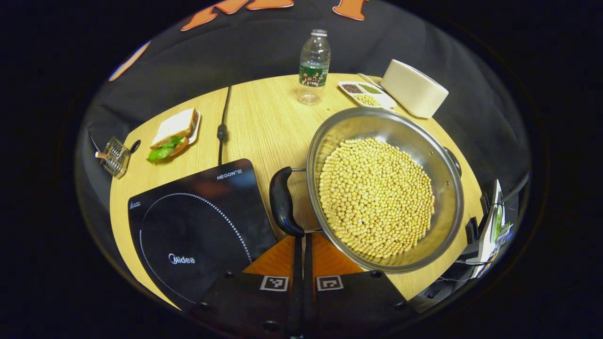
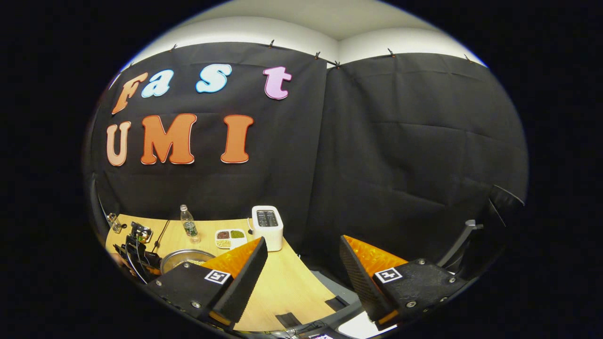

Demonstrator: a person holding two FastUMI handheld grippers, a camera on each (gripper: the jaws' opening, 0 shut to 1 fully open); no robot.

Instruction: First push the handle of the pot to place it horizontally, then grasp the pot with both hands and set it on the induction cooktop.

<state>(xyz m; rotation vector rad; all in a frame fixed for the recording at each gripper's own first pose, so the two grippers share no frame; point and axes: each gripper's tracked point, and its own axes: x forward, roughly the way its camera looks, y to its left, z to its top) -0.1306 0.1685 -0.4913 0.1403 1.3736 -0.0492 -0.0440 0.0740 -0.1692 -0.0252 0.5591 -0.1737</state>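
Note:
A steel pot (image 1: 330, 136) full of yellow beans stands on the wooden table (image 1: 264, 122) in the left gripper view. Its black side handle (image 1: 282, 200) points toward me, and a second small handle (image 1: 453, 161) sits on the far right rim. My left gripper (image 1: 303, 237) is shut, its tips right at the near end of the black handle with nothing held. The black induction cooktop (image 1: 188, 226) lies just left of the pot. In the right gripper view, my right gripper (image 2: 301, 254) hangs open, off the table's right side, with the pot (image 2: 186, 258) far off to its left.
At the back of the table stand a water bottle (image 1: 314, 66), a dish of grains (image 1: 365, 93) and a white toaster (image 1: 413, 88). A sandwich on a plate (image 1: 174, 134) and a small wire rack (image 1: 114, 156) sit at the left. The cooktop's cord (image 1: 222, 127) runs back.

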